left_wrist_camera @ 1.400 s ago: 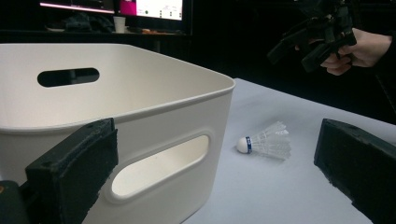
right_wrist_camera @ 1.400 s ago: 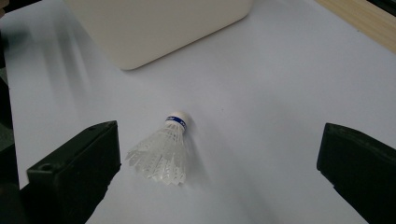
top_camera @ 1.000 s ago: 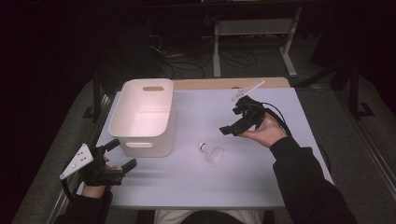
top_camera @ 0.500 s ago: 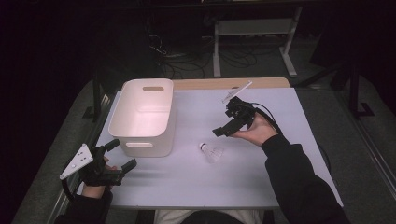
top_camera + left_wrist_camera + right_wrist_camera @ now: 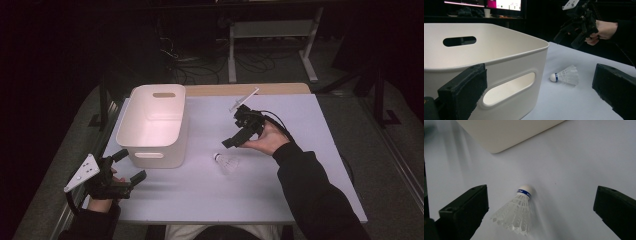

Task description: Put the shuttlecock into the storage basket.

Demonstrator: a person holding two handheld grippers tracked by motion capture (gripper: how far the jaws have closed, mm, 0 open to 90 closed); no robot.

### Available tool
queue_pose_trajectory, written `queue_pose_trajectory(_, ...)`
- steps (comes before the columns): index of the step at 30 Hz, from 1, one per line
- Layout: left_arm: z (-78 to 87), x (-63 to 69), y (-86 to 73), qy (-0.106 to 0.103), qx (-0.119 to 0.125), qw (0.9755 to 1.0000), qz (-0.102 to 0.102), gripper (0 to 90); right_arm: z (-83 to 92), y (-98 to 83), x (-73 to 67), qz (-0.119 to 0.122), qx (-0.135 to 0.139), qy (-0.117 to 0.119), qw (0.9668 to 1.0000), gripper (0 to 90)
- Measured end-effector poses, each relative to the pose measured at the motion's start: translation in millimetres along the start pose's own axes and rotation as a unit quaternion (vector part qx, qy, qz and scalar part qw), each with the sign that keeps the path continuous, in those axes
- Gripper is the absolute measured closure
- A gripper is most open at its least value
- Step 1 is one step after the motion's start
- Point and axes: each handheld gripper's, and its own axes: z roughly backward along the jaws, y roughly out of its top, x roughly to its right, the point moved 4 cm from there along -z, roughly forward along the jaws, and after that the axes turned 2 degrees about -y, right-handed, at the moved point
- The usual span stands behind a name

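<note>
I hold the right gripper point(image 5: 235, 138) above the worktop point(image 5: 300, 130), jaws spread wide and empty. The shuttlecock point(image 5: 226, 162) lies on its side on the worktop, just beside the near right corner of the white storage bin point(image 5: 152, 125) and apart from it. In the high view it sits at about 7 o'clock from my right gripper, close below it.

In the right gripper view, the shuttlecock point(image 5: 517, 212) lies between the two jaws, nearer the left one. Its long axis runs from the cork at 1 o'clock to the feather skirt at 7 o'clock, so the jaws would close roughly across it.

My left gripper point(image 5: 125, 170) rests at the near left of the worktop, jaws spread and empty, with the shuttlecock point(image 5: 565, 75) well apart at its 2 o'clock. The right gripper is nearer, so I judge the pick belongs to it.
</note>
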Motion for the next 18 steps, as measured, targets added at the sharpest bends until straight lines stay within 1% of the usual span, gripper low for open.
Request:
queue_pose_trajectory(6,0.1,0.0,0.0,0.000,0.000,1.0000,0.000,0.0,-7.7,0.0,-0.5,0.000,-0.009,0.003,1.0000,0.0)
queue_pose_trajectory(7,0.0,-0.1,-0.1,-0.001,-0.001,1.0000,0.001,0.0,-12.2,-0.2,-0.1,0.003,-0.012,0.006,0.9999,0.0)
queue_pose_trajectory(11,0.0,0.0,-0.1,-0.002,-0.001,1.0000,0.000,0.0,-16.7,0.0,-0.4,0.004,-0.018,0.009,0.9998,0.0)
queue_pose_trajectory(18,-0.1,0.2,-0.2,-0.003,-0.002,1.0000,0.001,0.0,-30.7,3.4,-5.0,0.005,-0.024,0.022,0.9994,0.0)
